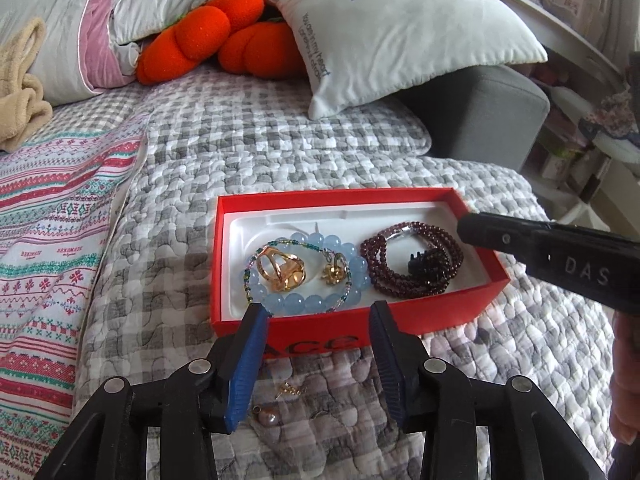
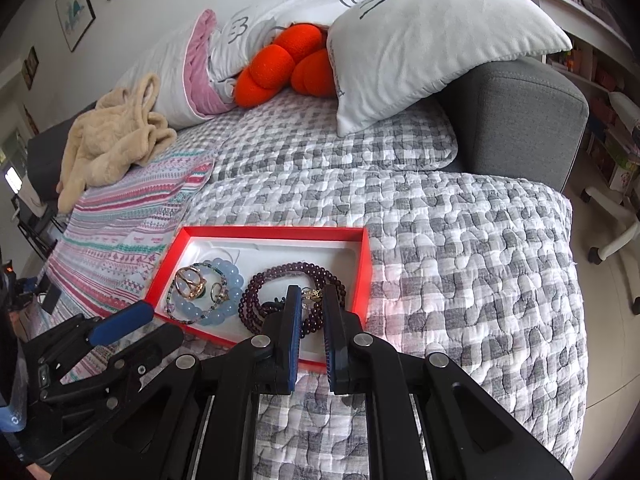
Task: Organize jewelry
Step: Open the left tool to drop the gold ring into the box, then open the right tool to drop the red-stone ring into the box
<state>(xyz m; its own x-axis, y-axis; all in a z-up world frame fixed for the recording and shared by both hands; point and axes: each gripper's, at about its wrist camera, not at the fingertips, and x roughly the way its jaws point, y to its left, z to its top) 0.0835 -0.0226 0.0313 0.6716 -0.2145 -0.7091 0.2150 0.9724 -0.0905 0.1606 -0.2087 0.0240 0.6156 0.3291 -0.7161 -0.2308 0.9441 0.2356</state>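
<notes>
Jewelry here is all small, light and fiddly, so you will want fingertip grips, not broad ones. Two pieces lie loose on the checked quilt (image 1: 320, 168) of the bed, just in front of the red box (image 1: 224, 264): a pearl pendant (image 1: 267, 417) and a small gold earring (image 1: 291, 390). The pendant is round, hard and likely slippery; pinch it across the bead or by its little metal cap, since it may roll into the soft quilting. The earring is thin and could bend, so take it by its thicker middle.

Inside the box sit a blue bead bracelet (image 1: 298, 304), a gold ring (image 1: 280, 268) and a dark red bead strand (image 1: 404, 262); those strands are limp and will droop from any single pinch.

Your left hand-held gripper (image 1: 316, 318) points steeply down at the box's near wall, fingers spread with nothing between them, the loose pieces below it. Your right hand-held gripper (image 2: 311, 300) tilts down over the box's right half, fingers drawn near together on something small and gold, though I cannot make out what.
</notes>
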